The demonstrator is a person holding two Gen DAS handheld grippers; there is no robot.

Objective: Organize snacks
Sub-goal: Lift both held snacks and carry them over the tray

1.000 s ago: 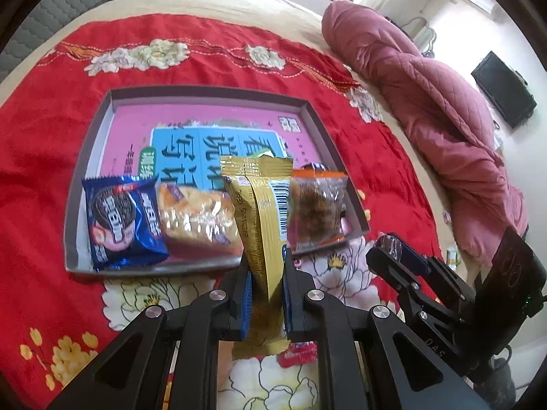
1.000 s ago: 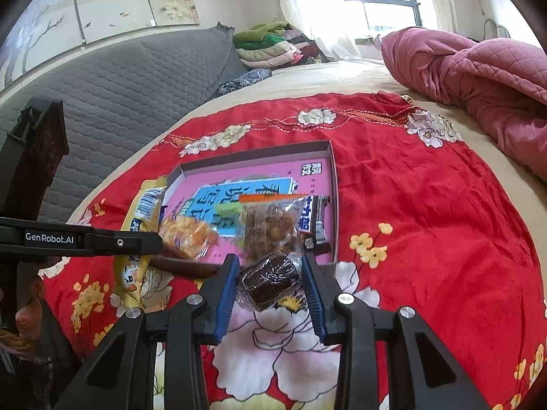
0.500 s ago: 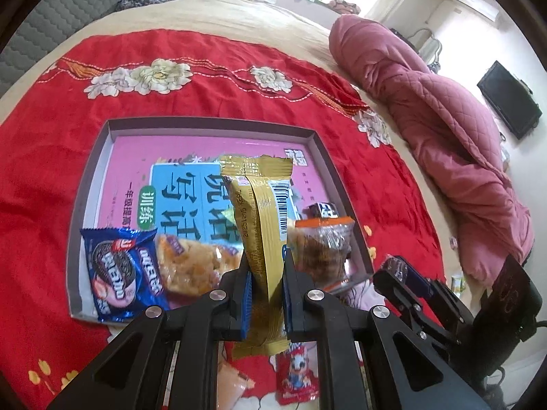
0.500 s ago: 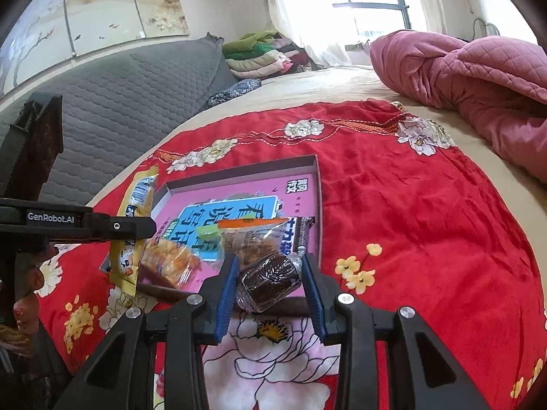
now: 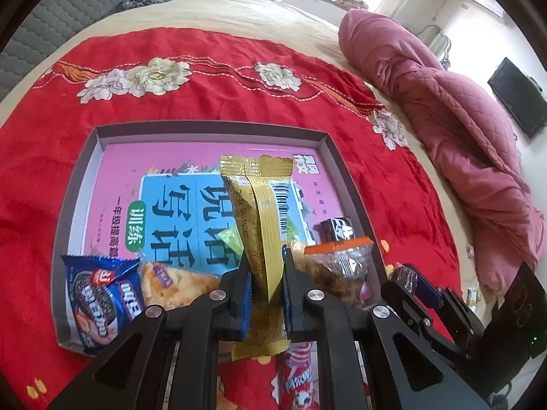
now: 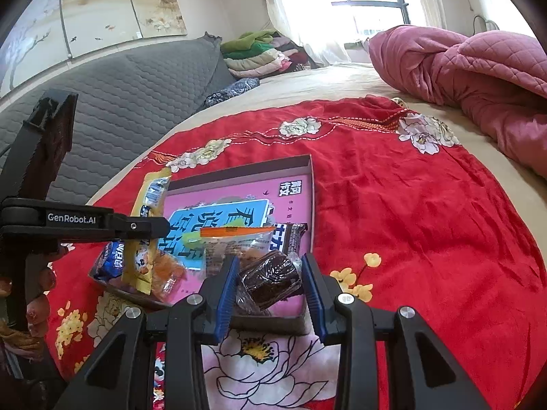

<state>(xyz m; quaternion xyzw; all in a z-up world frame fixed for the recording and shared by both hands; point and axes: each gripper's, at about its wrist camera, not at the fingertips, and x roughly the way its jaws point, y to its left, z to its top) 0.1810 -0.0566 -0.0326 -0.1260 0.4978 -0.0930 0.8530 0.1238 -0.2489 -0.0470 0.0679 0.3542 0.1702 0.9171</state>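
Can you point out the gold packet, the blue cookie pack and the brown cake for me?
Gold packet [image 5: 259,218], left wrist view, middle of the wrapper above the gripper.
Blue cookie pack [image 5: 102,294], left wrist view, printed front.
Brown cake [image 6: 271,275], right wrist view, its dark top inside the clear wrap.

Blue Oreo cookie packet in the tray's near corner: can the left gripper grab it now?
Probably not: the left gripper is shut on a long gold wrapper, so its jaws are occupied. The blue Oreo cookie packet itself lies uncovered.
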